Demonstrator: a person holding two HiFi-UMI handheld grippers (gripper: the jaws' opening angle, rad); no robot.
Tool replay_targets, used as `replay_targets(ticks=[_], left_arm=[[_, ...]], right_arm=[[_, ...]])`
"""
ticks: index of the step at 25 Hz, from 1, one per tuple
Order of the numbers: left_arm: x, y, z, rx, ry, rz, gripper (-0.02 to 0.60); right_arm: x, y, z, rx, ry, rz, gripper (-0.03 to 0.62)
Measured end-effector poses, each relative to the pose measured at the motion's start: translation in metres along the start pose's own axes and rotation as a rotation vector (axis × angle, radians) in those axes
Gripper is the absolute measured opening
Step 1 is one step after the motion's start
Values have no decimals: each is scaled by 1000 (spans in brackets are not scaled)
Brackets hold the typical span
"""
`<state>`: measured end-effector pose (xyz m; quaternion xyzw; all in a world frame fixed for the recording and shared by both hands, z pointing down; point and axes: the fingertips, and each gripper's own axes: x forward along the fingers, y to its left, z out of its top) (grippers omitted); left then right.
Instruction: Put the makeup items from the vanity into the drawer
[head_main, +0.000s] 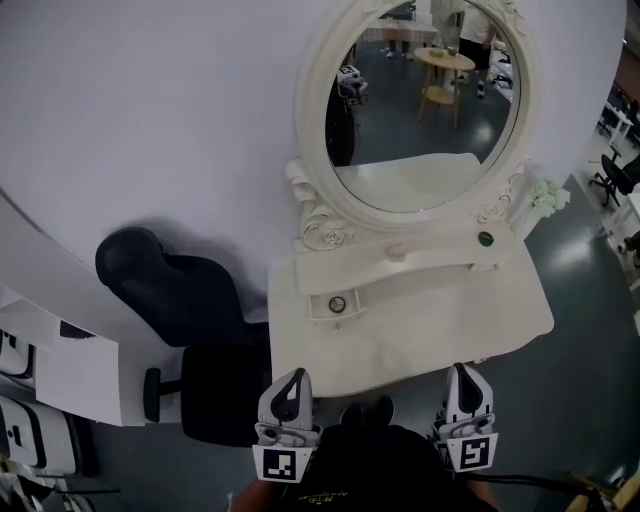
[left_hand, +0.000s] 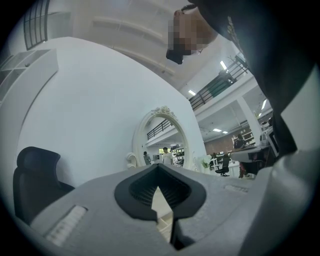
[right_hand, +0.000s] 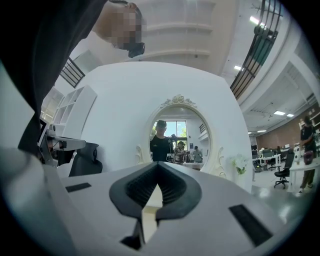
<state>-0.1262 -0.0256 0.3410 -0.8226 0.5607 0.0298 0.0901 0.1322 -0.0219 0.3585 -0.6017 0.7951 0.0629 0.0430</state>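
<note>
The makeup items sat on the raised shelf (head_main: 440, 262) at the back of the vanity (head_main: 430, 330), under the oval mirror (head_main: 420, 100). A small pale round item (head_main: 397, 251) lay near the middle of the shelf. A dark round item (head_main: 486, 239) lay towards its right end, well apart from the first. Below the shelf's left half was the drawer (head_main: 336, 304), with a round knob on its front. Whether it stood ajar could not be made out from the head view.

You held both tools low at the vanity's near edge, well apart from every item. Your left gripper (head_main: 292, 378) had its fingers (left_hand: 137, 190) pressed together at the tips, with nothing between them and nothing touched. Your right gripper (head_main: 464, 372) was the same: fingers (right_hand: 132, 192) closed tip to tip, pinching nothing. Both pointed roughly level towards the mirror.

A black office chair (head_main: 190, 300) stood just beside the vanity's left side. A small bunch of white flowers (head_main: 548, 195) sat at the mirror's right.
</note>
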Motion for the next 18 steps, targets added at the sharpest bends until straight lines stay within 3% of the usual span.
replay_targets(ticks=[18], left_arm=[[5, -2, 0, 5, 6, -6, 21]], right_arm=[[4, -1, -2, -16, 10, 21, 2]])
